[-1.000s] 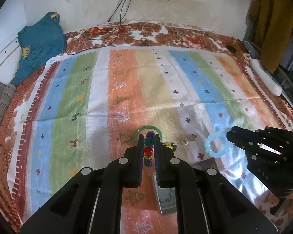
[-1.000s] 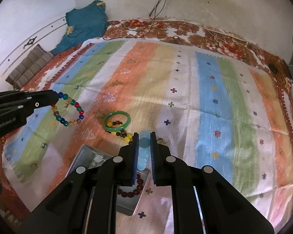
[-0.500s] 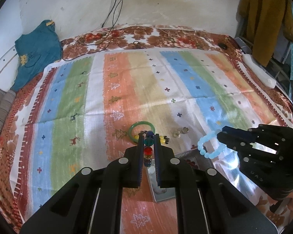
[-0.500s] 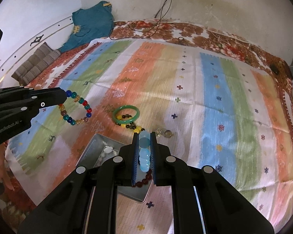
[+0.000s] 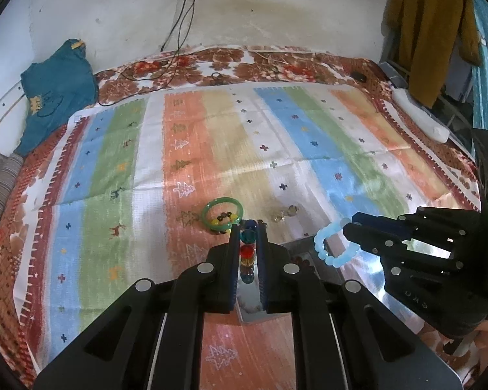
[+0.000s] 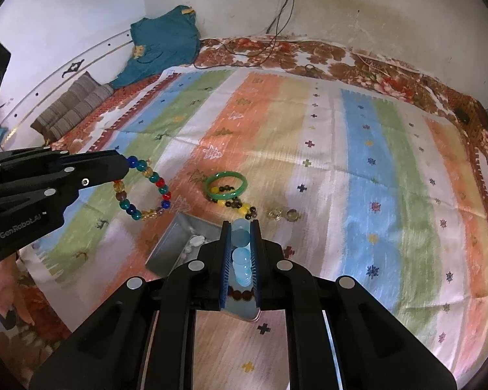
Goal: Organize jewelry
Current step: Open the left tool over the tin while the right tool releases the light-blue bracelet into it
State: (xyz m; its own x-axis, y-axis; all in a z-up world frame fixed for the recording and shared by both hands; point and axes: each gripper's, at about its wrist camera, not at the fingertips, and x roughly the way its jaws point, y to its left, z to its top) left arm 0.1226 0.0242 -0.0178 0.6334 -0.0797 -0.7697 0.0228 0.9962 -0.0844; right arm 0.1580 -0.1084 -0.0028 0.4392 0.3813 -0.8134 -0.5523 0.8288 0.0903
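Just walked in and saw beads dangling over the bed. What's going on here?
A person is sorting jewelry with two handheld grippers. The left gripper is shut on a multicolored bead bracelet, the right gripper on a pale blue bead bracelet, both held above a metal tray. A green bangle lies on the striped cloth.

The bed (image 6: 358, 61) carries a brown floral sheet, and a striped mat (image 6: 358, 169) in blue, green, orange, tan and white covers most of it. On the mat lie a green bangle (image 6: 226, 186), a yellow-and-dark bead bracelet (image 6: 240, 208) partly inside it, and two small metallic pieces (image 6: 283, 214) just beside. A metal tray (image 6: 167, 250) rests on the mat's near part. A teal garment (image 6: 159, 52), striped cushions (image 6: 71, 107) and black cables (image 6: 244, 48) lie along the far edge
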